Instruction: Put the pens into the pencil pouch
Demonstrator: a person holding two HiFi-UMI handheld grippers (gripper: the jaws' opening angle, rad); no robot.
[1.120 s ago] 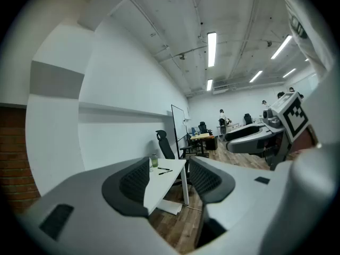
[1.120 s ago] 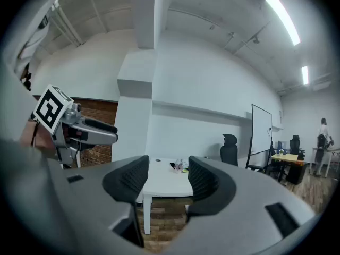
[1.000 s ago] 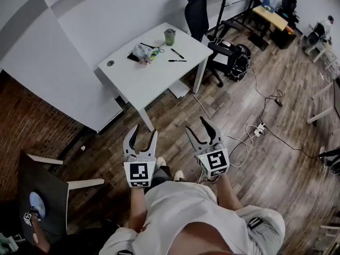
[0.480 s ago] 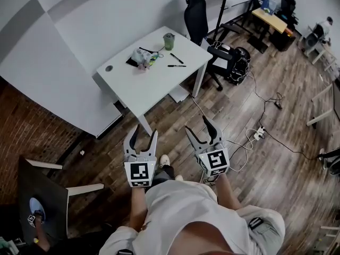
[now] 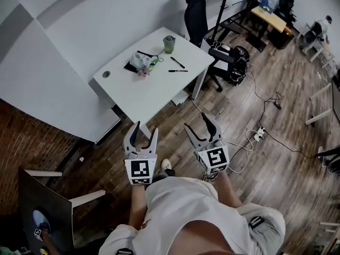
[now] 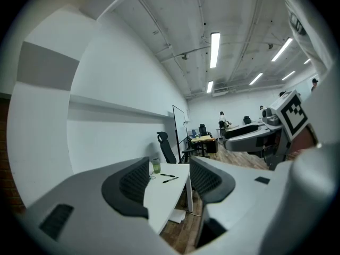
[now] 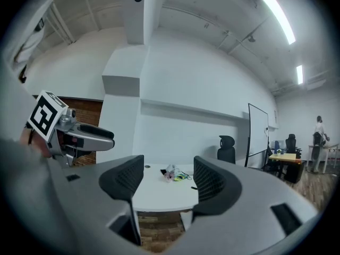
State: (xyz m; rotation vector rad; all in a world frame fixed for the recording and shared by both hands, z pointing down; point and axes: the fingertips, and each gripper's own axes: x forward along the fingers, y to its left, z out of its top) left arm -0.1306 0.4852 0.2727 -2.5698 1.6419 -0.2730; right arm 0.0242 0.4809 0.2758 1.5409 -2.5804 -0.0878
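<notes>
A white table (image 5: 143, 89) stands ahead of me. On it lie a pale pencil pouch (image 5: 141, 61) with colourful items beside it, two black pens (image 5: 177, 62) (image 5: 177, 70) and a green cup (image 5: 169, 44). My left gripper (image 5: 145, 127) and right gripper (image 5: 196, 122) hang over the wooden floor, short of the table. Both are open and empty. The right jaws have just been opening, with nothing between them. The left gripper view shows the pens (image 6: 170, 177) and cup (image 6: 155, 166) far off between its jaws. The right gripper view shows the pouch (image 7: 171, 172).
A black office chair (image 5: 196, 9) stands behind the table's right end. Cables and a power strip (image 5: 259, 129) lie on the floor to the right. A dark chair (image 5: 45, 201) is at lower left, near a brick wall. Further desks (image 5: 271, 17) stand at far right.
Both grippers have moved forward together towards the table, which now sits closer and lower in the head view. The right jaws stand a little wider than before.
</notes>
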